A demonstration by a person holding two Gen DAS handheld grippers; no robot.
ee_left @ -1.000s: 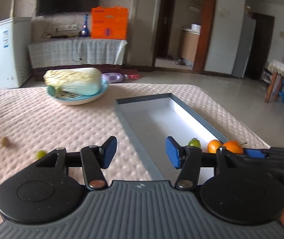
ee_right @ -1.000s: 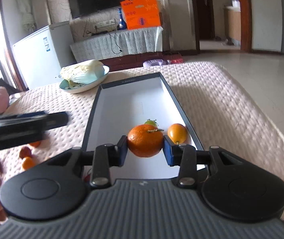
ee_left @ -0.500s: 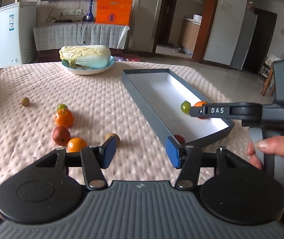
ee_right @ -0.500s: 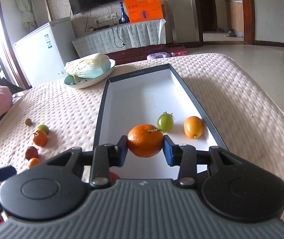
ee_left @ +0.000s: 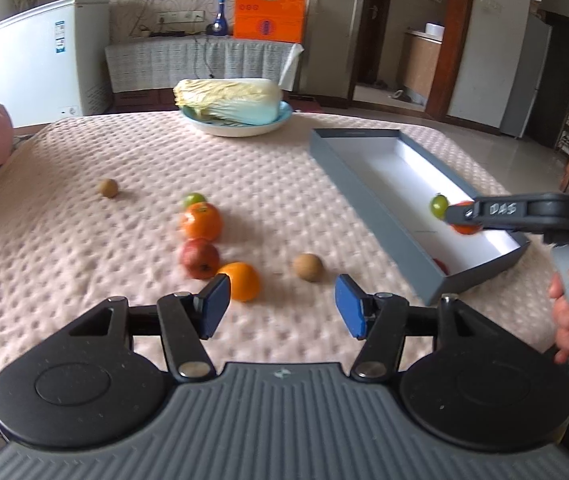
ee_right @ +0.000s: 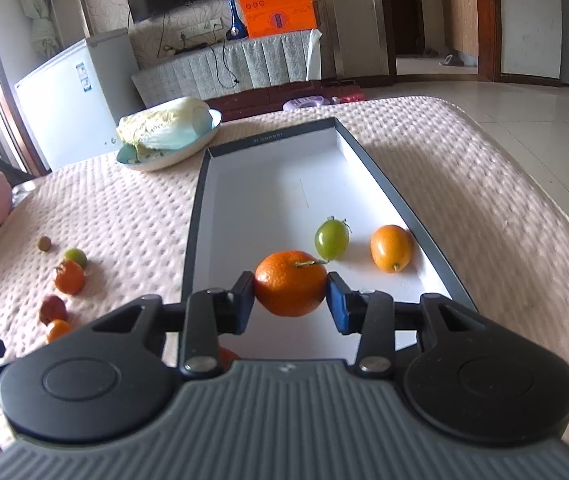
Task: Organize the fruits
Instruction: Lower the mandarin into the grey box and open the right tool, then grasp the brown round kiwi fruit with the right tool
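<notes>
Between the blue pads of the right gripper (ee_right: 290, 298) a stemmed orange (ee_right: 290, 283) is clamped, held over the near end of the grey tray (ee_right: 384, 184). On the white floor of that tray, just beyond the held fruit, a green grape-like fruit (ee_right: 331, 239) and an oval kumquat (ee_right: 390, 248) are seen side by side, near the tray's right wall. A small red fruit (ee_left: 441, 266) is partly seen against the tray's near left wall.

Wide apart and holding nothing, the pads of the left gripper (ee_left: 282, 312) are kept above the quilted pink tablecloth (ee_left: 84, 240). Ahead of the left pad a small orange (ee_left: 240, 281) is found, touching or nearly touching a red apple (ee_left: 199, 258); behind the apple a larger orange (ee_left: 201, 221) and a green fruit (ee_left: 193, 199) are lined up. A brown round fruit (ee_left: 307, 267) is set between this cluster and the tray, and a second brown one (ee_left: 108, 188) is placed well apart to the far left.

At the far edge of the table a cabbage (ee_left: 230, 101) is laid in a pale blue dish (ee_left: 240, 128).
</notes>
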